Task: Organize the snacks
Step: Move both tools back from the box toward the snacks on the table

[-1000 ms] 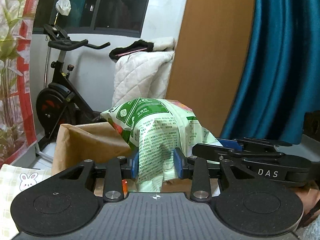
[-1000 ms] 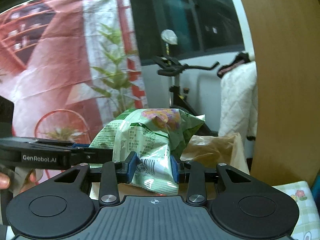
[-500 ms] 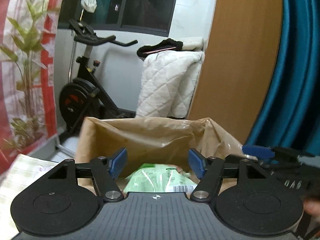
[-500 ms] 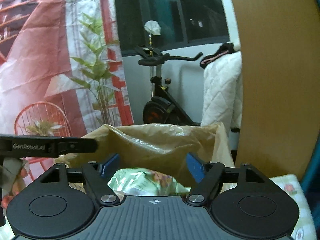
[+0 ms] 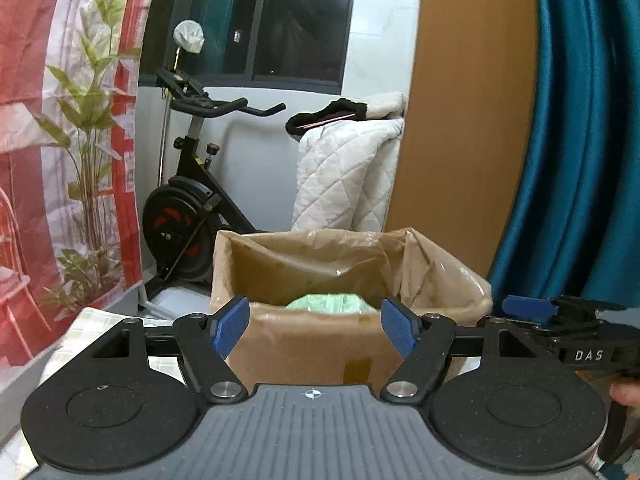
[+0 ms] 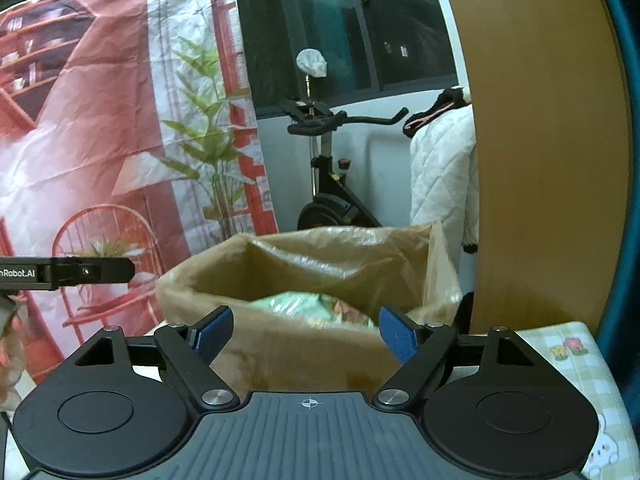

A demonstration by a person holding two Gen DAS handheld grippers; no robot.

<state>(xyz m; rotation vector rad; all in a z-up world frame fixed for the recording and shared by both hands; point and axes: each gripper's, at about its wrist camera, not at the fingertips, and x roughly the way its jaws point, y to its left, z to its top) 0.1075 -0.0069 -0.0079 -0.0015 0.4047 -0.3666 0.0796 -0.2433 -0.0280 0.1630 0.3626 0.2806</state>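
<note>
Snack bag [image 5: 329, 303] lay inside the lined cardboard box [image 5: 304, 344].

The bag was pale green and crinkled, with a patch of pink and yellow print showing in the right wrist view; only its top rose above the near wall, the rest hidden. The box was brown, open-topped and upright, lined with a translucent tan plastic liner [image 6: 344, 254] whose edges folded out over the rim. It stood on a checked tablecloth. The bag was blurred; its label could not be read.
</note>
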